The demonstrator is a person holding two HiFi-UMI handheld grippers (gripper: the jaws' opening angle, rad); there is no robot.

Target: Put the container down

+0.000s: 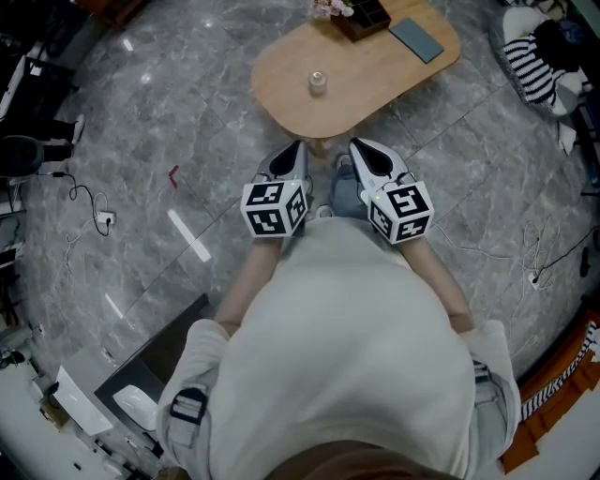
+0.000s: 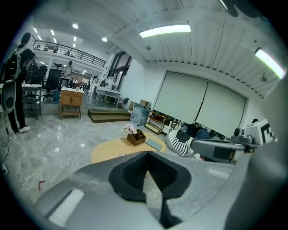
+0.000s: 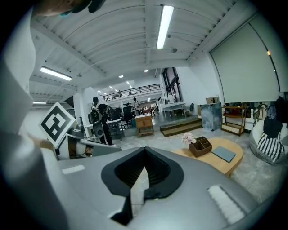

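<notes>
Grey marble-look floor [image 1: 141, 141] filled most of head view. Oval light-wood table [image 1: 375, 80] stood ahead of the person [image 1: 347, 347], who stood upright w/ both tools drawn in near the waist.

Left gripper [image 1: 298, 145]: jaws closed tip to tip, nothing btwn pads; its own view looked over the table, not at any held item. Right gripper [image 1: 356, 143]: likewise narrow, tips meeting, empty. Both pointed fwd towards the table edge, side by side, not touching anything.

On table, far end: brown wooden organiser box [image 1: 361, 17] w/ pink flowers [image 1: 330, 7] beside it, and a flat blue-grey pad [image 1: 416, 39] just beside the box.

Task item: small clear glass container [image 1: 318, 82] stood upright on the near part of the tabletop, alone, well apart from box and pad, clear of both grippers.

Judgement: the put-down itself looked complete, since the container rested on the wood w/ no tool on it. Step in hand read as end-of-task pose, hands pulled back. Cannot rule out that this was a start pose instead.

Next move, if any: nothing more needed for placement. If the container had to be handled again, a gripper would need to open, reach fwd and down, and straddle the glass squarely. Small and smooth, so prob. easy to tip.
</notes>
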